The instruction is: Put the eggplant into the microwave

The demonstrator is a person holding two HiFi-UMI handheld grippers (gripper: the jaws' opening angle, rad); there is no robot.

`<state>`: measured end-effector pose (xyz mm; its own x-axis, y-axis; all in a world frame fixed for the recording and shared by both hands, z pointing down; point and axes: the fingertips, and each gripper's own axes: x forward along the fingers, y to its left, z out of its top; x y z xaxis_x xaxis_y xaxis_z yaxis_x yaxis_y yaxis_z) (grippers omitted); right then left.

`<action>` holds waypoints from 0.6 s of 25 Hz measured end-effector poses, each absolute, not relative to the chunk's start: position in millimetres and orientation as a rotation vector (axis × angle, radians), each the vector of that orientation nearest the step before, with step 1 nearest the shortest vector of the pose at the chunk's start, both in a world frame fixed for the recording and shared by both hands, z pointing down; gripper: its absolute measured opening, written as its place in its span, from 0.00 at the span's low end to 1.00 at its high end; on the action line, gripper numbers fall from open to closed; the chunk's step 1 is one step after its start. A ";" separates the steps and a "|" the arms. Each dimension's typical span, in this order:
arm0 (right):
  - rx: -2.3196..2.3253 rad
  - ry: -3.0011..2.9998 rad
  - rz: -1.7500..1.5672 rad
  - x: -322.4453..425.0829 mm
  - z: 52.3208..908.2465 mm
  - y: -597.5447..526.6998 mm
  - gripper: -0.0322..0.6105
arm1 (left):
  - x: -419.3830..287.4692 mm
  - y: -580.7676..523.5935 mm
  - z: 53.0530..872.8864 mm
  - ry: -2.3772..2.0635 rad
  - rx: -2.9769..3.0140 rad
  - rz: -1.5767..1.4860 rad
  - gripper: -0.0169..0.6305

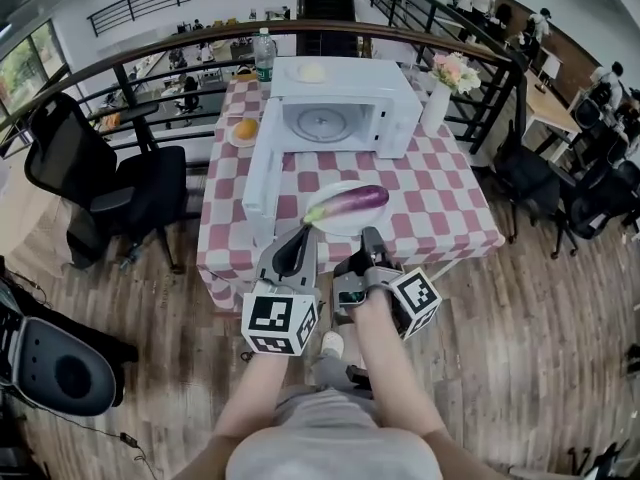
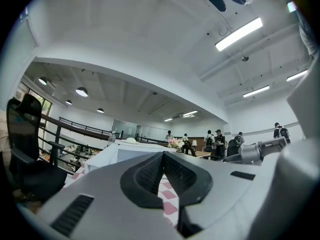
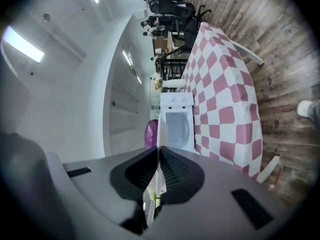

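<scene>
A purple eggplant (image 1: 350, 204) lies on a white plate (image 1: 343, 226) on the checkered table, in front of the white microwave (image 1: 340, 108), whose door (image 1: 262, 168) hangs open to the left. My right gripper (image 1: 371, 235) is turned on its side at the plate's near rim, shut on it. In the right gripper view the plate (image 3: 149, 205) shows edge-on between the jaws of that gripper (image 3: 158, 151), with the eggplant (image 3: 151, 132) and the microwave (image 3: 177, 124) beyond. My left gripper (image 1: 298, 232) is shut and holds nothing, at the table's front edge just left of the plate; its camera looks over the shut jaws (image 2: 162, 156).
An orange on a small plate (image 1: 245, 128) and a water bottle (image 1: 264, 56) stand left of the microwave. A vase of flowers (image 1: 440, 93) is at its right. A black office chair (image 1: 110, 183) stands left of the table (image 1: 440, 208). A railing runs behind.
</scene>
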<state>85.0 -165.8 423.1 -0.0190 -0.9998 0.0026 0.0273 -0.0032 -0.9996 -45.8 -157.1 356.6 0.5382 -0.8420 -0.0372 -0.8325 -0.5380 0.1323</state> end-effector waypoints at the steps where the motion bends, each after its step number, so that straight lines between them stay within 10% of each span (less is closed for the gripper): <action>1: -1.180 1.206 -1.241 87.8 423.7 -175.0 0.10 | -43.7 -166.2 357.0 -1.463 2.663 -0.146 0.03; 15: -1.150 1.287 -1.287 119.3 439.0 -294.0 0.10 | -6.1 -274.7 365.3 -1.532 2.615 -0.130 0.03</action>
